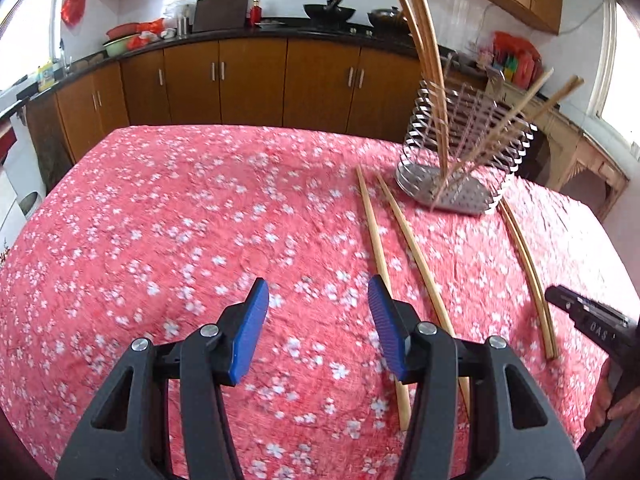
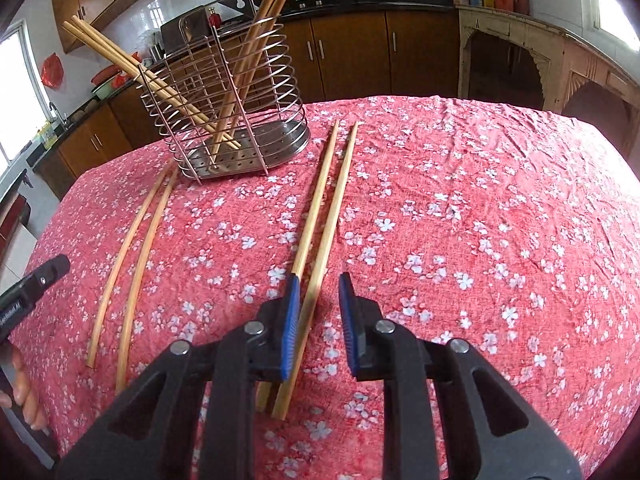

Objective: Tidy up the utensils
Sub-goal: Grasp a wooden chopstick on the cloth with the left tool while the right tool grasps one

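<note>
Two chopstick pairs (image 2: pixel 320 216) lie flat on the floral tablecloth (image 2: pixel 480 240), at six o'clock from the wire holder (image 2: pixel 224 120). Left gripper (image 1: pixel 318 312) fingers apart, empty. Right gripper (image 2: pixel 318 304) fingers apart, straddling one chopstick.

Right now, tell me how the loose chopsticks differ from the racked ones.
The loose chopsticks lie flat on the cloth; the racked chopsticks stand tilted in the rack. The loose chopsticks lie in two side-by-side pairs; the racked chopsticks lean opposite ways and cross low down. Both sets are plain, light wooden sticks.
</note>
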Action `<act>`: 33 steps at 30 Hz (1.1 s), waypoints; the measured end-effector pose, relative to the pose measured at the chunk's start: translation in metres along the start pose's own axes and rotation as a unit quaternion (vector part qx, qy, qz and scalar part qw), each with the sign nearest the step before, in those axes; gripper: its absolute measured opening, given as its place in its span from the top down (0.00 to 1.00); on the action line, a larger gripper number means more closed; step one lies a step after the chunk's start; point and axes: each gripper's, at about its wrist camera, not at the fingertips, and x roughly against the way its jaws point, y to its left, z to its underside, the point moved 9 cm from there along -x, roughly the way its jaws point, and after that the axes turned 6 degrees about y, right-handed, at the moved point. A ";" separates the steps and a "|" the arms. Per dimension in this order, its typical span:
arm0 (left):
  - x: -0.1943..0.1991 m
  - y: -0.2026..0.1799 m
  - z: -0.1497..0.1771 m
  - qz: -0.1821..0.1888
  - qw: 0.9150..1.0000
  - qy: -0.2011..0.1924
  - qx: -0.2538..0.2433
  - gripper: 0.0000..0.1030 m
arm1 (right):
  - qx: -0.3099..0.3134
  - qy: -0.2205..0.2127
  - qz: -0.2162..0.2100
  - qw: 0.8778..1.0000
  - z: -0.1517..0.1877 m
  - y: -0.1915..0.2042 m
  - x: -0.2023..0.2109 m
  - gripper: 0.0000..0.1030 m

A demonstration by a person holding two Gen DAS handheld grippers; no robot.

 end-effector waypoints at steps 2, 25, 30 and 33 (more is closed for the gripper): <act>-0.002 -0.005 0.000 0.000 1.000 0.004 -0.006 0.49 | 0.001 0.000 0.005 1.000 -0.002 -0.002 -0.003 0.80; -0.032 -0.039 0.017 -0.002 0.998 0.057 -0.040 0.61 | -0.057 -0.003 0.042 0.997 -0.019 -0.054 -0.011 0.93; -0.041 -0.024 0.007 -0.042 0.997 0.060 -0.039 0.92 | -0.043 -0.002 0.048 0.998 -0.019 -0.050 -0.012 0.93; -0.047 0.004 -0.007 -0.067 0.996 0.061 -0.010 0.93 | -0.042 -0.003 0.057 0.997 -0.022 -0.055 -0.013 0.93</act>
